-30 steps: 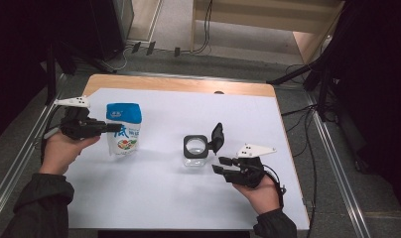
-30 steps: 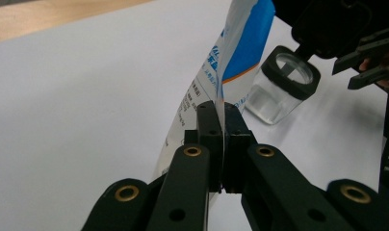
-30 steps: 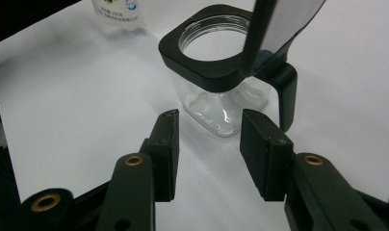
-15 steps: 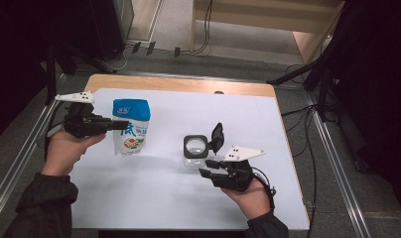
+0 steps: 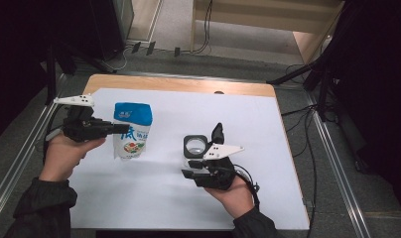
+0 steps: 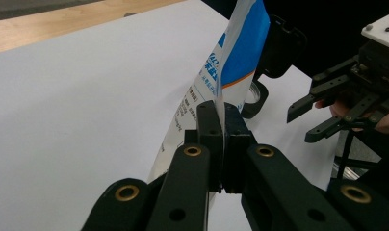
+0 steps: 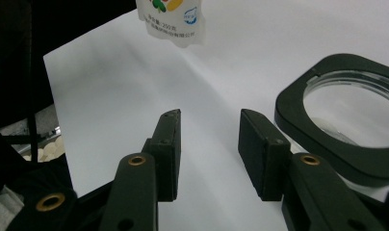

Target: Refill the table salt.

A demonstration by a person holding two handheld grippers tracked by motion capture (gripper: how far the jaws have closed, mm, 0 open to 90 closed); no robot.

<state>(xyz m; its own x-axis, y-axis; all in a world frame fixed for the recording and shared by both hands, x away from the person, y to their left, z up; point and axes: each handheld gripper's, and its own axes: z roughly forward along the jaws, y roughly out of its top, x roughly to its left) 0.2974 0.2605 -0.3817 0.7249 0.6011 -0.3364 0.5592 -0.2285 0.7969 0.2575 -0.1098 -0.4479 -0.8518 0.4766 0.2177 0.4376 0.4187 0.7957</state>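
A blue and white pouch (image 5: 132,131) hangs a little above the white sheet at the left, tilted. My left gripper (image 5: 120,128) is shut on its side edge; in the left gripper view the pads pinch the pouch (image 6: 236,62) flat at the left gripper (image 6: 220,125). A clear jar with a black square rim (image 5: 195,145) stands mid-table, its black flip lid (image 5: 217,133) standing up. My right gripper (image 5: 189,168) is just in front of the jar, jaws partly apart with nothing between them. The right gripper view shows the right gripper (image 7: 209,115) over bare sheet, the jar rim (image 7: 298,120) to its right.
The white sheet (image 5: 164,198) covers a wooden table whose far edge (image 5: 178,85) shows bare. Metal rails run along both sides (image 5: 20,158). Cables lie on the floor beyond the table and to the right.
My left gripper has carried the pouch up and to the right, tilting it. The right gripper has slid left from beside the jar to its front.
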